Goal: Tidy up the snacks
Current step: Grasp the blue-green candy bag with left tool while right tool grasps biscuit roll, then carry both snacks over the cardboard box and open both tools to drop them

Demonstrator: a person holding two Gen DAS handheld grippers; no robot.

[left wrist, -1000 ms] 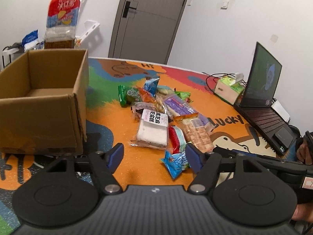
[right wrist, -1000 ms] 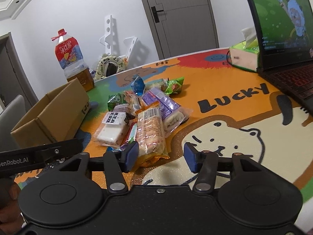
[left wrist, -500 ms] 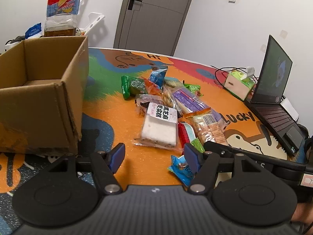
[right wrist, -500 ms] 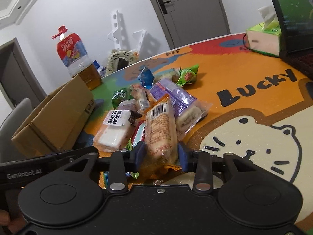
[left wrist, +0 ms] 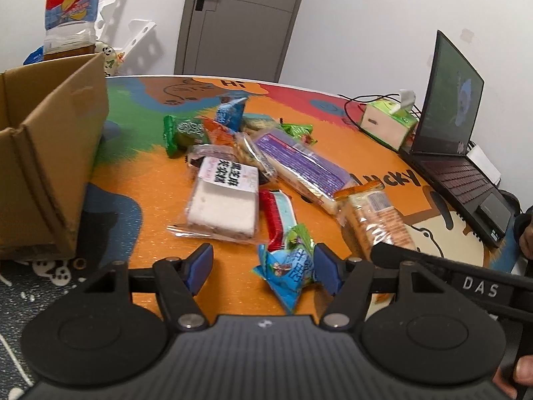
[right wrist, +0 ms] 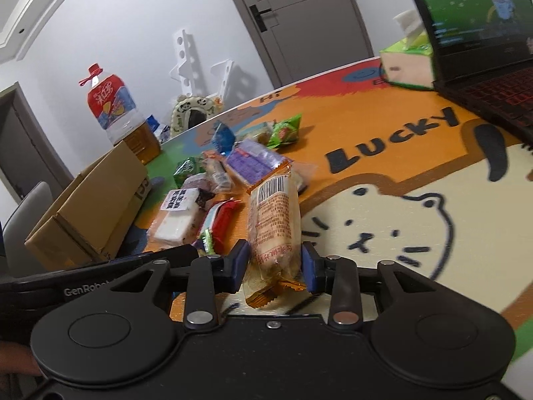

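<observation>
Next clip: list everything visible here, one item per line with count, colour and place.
cardboard box: 1, brown, open, table's left side
snack packets: a pile, mixed colours, mid-table
white cake packet: 1, white, pile's near edge
purple packet: 1, purple, right of the cake
orange biscuit packet: 1, orange, between the right gripper's fingers
blue-green packet: 1, between the left gripper's fingers
bottle: 1, red label, behind the box
tissue box: 1, green-white, beside the laptop
laptop: 1, dark, open, table's right edge
table: 1, colourful cartoon print
left gripper: open
right gripper: closed on the biscuit packet
</observation>
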